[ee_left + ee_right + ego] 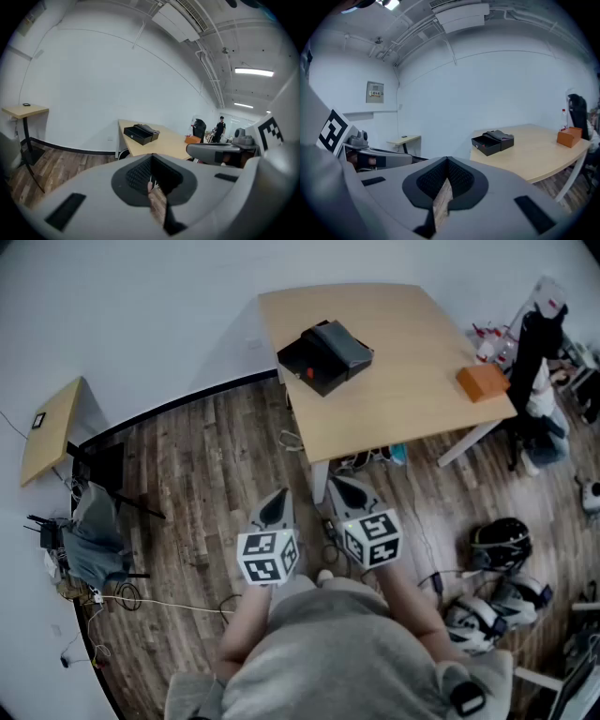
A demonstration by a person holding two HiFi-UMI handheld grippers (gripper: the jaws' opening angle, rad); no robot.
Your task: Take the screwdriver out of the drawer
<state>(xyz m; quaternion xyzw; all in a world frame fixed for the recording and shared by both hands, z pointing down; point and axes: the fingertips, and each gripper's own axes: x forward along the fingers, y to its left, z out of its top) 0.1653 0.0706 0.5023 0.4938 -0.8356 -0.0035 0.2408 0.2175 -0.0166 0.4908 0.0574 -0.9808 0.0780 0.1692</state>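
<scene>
A black drawer box (323, 357) sits on the light wooden table (394, 409), its drawer pulled out toward the left with a small red spot (305, 374) in it. No screwdriver can be made out at this distance. The box also shows far ahead in the left gripper view (140, 133) and in the right gripper view (492, 142). Both grippers hang close to the person's body over the wooden floor, well short of the table. The left gripper (277, 505) (152, 157) and the right gripper (349, 491) (447, 159) are shut, with nothing between the jaws.
An orange box (483, 381) lies at the table's right edge. A small side table (52, 427) and a chair with clothing (94, 531) stand left. Helmets and headsets (502, 545) and cables lie on the floor at right. A person (220, 126) stands far off.
</scene>
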